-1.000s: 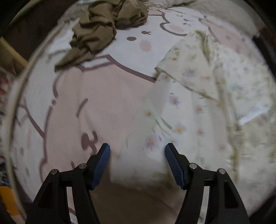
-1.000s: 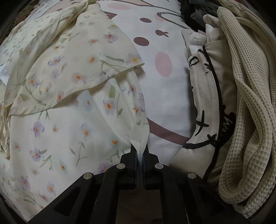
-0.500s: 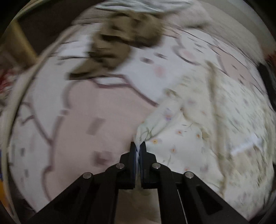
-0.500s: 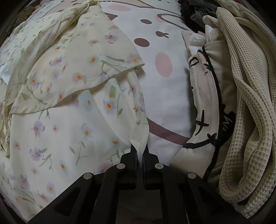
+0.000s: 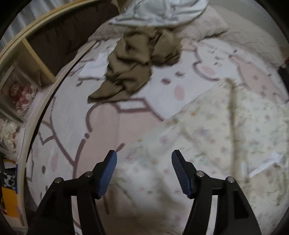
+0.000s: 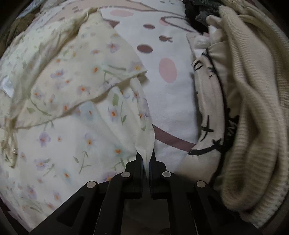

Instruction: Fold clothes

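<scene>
A pale cream floral garment (image 5: 207,144) lies spread on the bed, blurred in the left wrist view. My left gripper (image 5: 144,170) is open above its near left edge, with blue pads apart and nothing between them. In the right wrist view the same floral garment (image 6: 75,108) fills the left half, with one layer folded over another. My right gripper (image 6: 146,157) is shut on a pinched edge of the floral garment at its right side.
A crumpled olive-brown garment (image 5: 133,66) and a light striped cloth (image 5: 159,10) lie at the far end of the pink-and-white cartoon bedsheet (image 5: 108,126). A wooden shelf (image 5: 23,63) stands left. A cream waffle-knit cloth (image 6: 252,108) and a black-printed cream garment (image 6: 211,108) pile on the right.
My left gripper shut on the floral garment's left edge half a second ago, and has now opened and let it go. My right gripper keeps its hold and has barely moved.
</scene>
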`<move>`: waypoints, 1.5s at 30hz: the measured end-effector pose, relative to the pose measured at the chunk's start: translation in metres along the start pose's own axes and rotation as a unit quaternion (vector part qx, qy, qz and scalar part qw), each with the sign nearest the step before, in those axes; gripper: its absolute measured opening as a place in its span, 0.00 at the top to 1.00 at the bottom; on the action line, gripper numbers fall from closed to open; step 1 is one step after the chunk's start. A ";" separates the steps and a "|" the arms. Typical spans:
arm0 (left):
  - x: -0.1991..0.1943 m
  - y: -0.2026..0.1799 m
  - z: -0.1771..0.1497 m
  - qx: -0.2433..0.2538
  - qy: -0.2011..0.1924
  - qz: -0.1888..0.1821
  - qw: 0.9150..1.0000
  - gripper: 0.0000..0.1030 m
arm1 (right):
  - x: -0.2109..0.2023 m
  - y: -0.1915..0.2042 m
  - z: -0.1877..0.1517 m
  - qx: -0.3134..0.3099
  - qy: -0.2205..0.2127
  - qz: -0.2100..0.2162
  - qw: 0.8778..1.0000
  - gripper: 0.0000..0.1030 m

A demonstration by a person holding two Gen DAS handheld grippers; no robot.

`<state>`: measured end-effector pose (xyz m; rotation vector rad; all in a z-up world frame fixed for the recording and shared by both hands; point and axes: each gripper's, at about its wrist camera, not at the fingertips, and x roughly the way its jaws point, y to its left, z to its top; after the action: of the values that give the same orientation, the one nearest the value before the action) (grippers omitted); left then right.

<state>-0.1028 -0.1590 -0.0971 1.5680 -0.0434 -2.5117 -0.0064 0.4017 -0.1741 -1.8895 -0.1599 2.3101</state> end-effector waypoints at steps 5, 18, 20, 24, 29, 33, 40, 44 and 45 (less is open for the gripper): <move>-0.008 -0.042 -0.015 0.029 0.033 -0.111 0.993 0.39 | -0.041 0.010 -0.012 -0.011 -0.057 -0.004 0.998 0.82; -0.004 -0.135 -0.044 0.183 0.029 -0.039 0.982 0.39 | -0.081 0.000 0.001 0.041 -0.151 0.098 0.983 0.19; -0.027 -0.150 -0.041 0.178 -0.008 -0.090 0.980 0.39 | -0.079 -0.018 -0.001 0.074 -0.138 0.149 0.976 0.19; -0.069 -0.197 -0.047 0.179 -0.064 -0.192 0.963 0.39 | -0.076 -0.021 -0.002 0.071 -0.128 0.169 0.975 0.23; -0.085 -0.267 -0.076 0.191 -0.059 -0.291 0.935 0.39 | -0.066 0.008 0.000 0.021 -0.105 0.140 0.984 0.33; -0.085 -0.317 -0.114 0.216 -0.052 -0.314 0.923 0.39 | -0.050 0.039 0.001 -0.029 -0.086 0.105 0.990 0.33; -0.063 -0.357 -0.158 0.296 -0.038 -0.235 0.925 0.39 | -0.020 0.056 -0.003 -0.097 -0.041 0.023 0.994 0.39; -0.037 -0.350 -0.164 0.291 -0.002 -0.219 0.931 0.39 | -0.014 0.063 -0.016 -0.152 -0.029 -0.012 0.988 0.39; -0.036 -0.349 -0.164 0.287 -0.002 -0.223 0.932 0.39 | -0.012 0.063 -0.018 -0.161 -0.027 -0.018 0.986 0.39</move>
<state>0.0117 0.2013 -0.1798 1.9621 -0.5265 -3.0432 0.0106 0.3371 -0.1773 -1.9408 -0.6034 2.4307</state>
